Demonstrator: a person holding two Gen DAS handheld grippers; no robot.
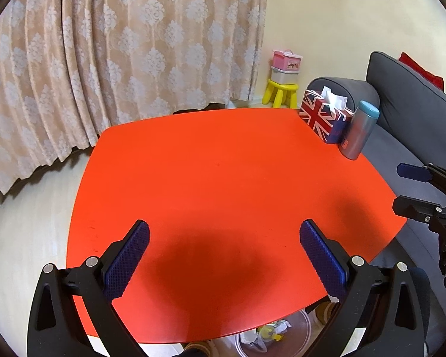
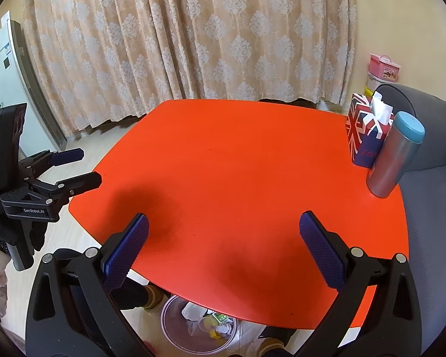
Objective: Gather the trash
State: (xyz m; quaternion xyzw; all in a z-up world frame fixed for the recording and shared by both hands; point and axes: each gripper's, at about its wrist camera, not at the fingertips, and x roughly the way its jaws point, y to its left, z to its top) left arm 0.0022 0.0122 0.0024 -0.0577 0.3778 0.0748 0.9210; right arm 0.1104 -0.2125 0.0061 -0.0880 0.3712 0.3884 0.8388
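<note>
Crumpled white and yellow trash (image 2: 206,322) in clear bin (image 2: 175,331) under table edge.

A beige damask-patterned curtain (image 2: 193,38) is hanging to the pale wood-look floor (image 1: 29,223) beside a cream wall (image 1: 342,23). A grey fabric sofa (image 1: 407,104) is sitting just beside the glossy orange table (image 1: 223,172), and a yellow plastic stool (image 1: 281,92) is standing in the corner.

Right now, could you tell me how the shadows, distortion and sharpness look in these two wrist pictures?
Left wrist view: strong fisheye bending of the curtain and the table edges, with a broad dark shadow on the table between the left gripper fingers. Right wrist view: the same bending, two softer shadows near the right gripper; both are sharp, without glare.
</note>
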